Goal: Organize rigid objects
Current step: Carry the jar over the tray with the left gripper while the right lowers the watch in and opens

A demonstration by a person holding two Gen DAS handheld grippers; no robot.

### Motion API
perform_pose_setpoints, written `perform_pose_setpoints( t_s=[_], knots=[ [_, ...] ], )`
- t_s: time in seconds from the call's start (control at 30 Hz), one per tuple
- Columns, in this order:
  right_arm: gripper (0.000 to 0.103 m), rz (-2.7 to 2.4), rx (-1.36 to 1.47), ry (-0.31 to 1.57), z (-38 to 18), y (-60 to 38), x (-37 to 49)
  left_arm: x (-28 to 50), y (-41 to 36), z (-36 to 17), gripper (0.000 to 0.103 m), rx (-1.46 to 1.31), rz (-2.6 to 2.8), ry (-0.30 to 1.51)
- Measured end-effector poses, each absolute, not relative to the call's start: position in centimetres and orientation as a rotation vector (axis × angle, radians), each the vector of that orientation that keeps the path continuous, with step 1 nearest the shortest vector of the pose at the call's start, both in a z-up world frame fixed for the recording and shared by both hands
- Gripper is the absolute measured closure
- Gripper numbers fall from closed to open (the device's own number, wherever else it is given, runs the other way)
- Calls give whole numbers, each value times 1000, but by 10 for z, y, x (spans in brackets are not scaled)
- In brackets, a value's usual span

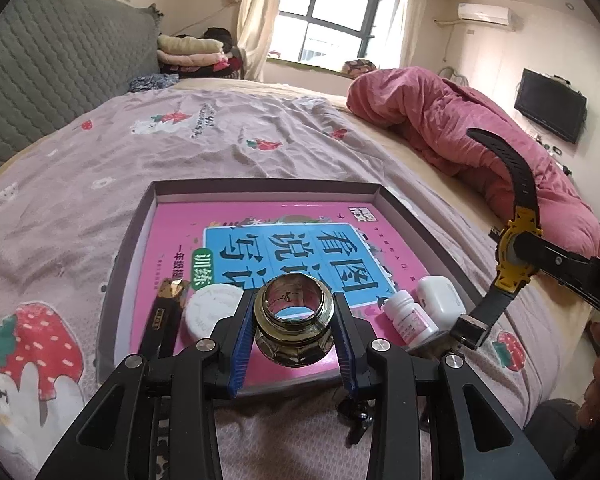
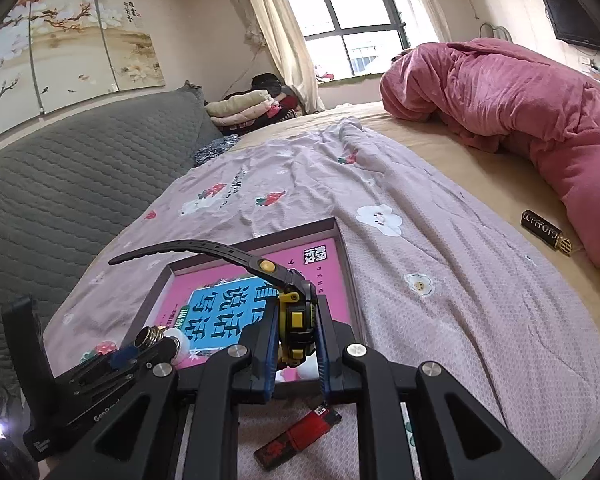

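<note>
Left gripper (image 1: 294,336) is clamping a small glass bottle (image 1: 294,320) over the tray's (image 1: 260,190) near edge — right gripper (image 2: 298,340) is pinching a yellow-and-black watch (image 2: 296,316) above the tray's right side, strap arching upward.

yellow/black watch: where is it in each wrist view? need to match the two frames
Left wrist view: the watch is at the right edge, clamped side-on by the right gripper, strap arching up.
Right wrist view: the watch is low centre, between the right gripper's blue pads, strap curving up-left.
Shared landmark: the pink book lying in the shallow box.
</note>
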State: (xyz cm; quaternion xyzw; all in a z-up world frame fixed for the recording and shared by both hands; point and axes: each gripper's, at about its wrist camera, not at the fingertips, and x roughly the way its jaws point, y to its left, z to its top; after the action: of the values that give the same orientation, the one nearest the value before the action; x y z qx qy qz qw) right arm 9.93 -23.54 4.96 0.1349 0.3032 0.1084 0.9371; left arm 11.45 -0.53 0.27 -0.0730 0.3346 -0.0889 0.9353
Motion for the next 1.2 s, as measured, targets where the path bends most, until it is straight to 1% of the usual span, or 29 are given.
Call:
perform_pose_setpoints(
  t_s=[0.5, 0.8, 1.2],
  knots=[
    [87, 160, 298, 648, 38, -233, 115, 129, -17, -14, 66, -125, -217, 742],
    [87, 121, 244, 720, 24, -232, 125, 133, -16, -21, 66, -126, -211, 771],
    [87, 92, 178, 743, 17, -228, 129, 136, -17, -27, 66, -127, -210, 794]
  ],
)
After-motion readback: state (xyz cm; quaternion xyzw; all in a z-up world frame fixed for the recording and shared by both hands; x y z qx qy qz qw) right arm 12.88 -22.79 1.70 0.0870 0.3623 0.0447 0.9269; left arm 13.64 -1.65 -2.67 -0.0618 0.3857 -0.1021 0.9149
